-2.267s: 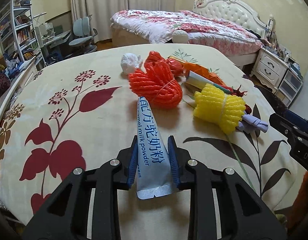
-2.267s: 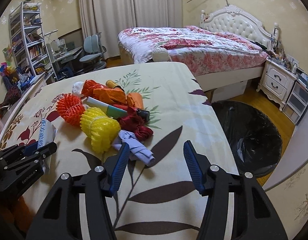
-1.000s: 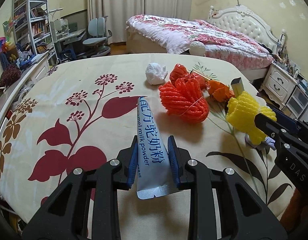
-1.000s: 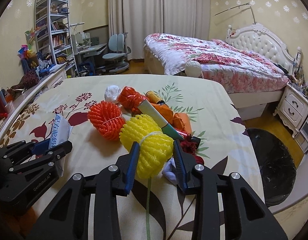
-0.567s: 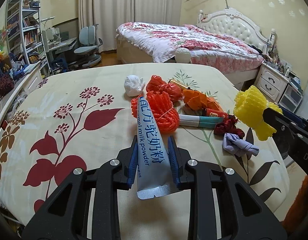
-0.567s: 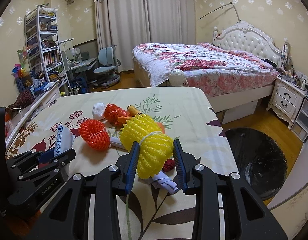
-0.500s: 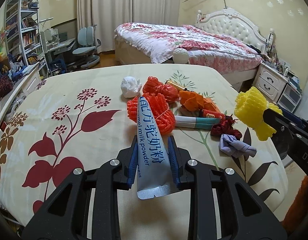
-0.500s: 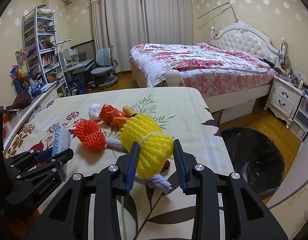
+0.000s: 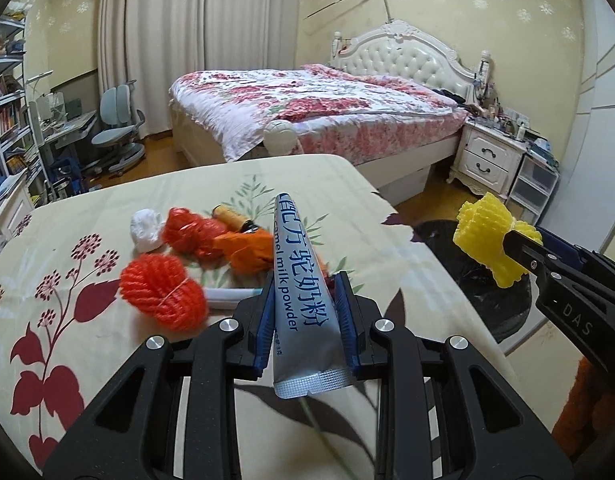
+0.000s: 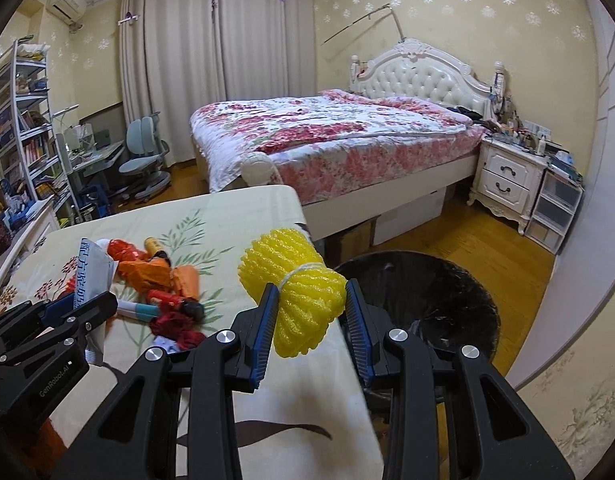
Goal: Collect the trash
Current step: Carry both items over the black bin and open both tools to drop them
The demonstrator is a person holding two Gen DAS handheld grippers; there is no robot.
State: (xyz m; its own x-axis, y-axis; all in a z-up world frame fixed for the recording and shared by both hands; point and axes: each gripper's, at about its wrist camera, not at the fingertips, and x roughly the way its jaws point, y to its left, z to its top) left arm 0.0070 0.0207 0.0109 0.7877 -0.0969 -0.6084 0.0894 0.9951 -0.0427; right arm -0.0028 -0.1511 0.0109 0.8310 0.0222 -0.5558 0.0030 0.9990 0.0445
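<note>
My left gripper (image 9: 303,284) is shut on a silver camel milk powder sachet (image 9: 299,300), held upright above the floral table (image 9: 87,360). My right gripper (image 10: 309,296) is shut on a yellow foam fruit net (image 10: 297,296), which hangs near the table's right edge beside the black-lined trash bin (image 10: 439,300). From the left wrist view the yellow net (image 9: 487,240) sits over the bin (image 9: 483,304). On the table lie an orange foam net (image 9: 161,290), a white paper wad (image 9: 145,230), orange wrappers (image 9: 247,250) and a white tube (image 9: 231,293).
A bed (image 10: 339,136) with a flowered cover stands behind the table. A white nightstand (image 10: 507,172) and drawers are at the right wall. A desk chair (image 10: 141,160) and shelves (image 10: 19,128) fill the left side. Wooden floor surrounds the bin.
Both grippers have swung to the right with their loads, away from the trash pile. The bin has come further into both views, and the yellow net has been lifted off the table.
</note>
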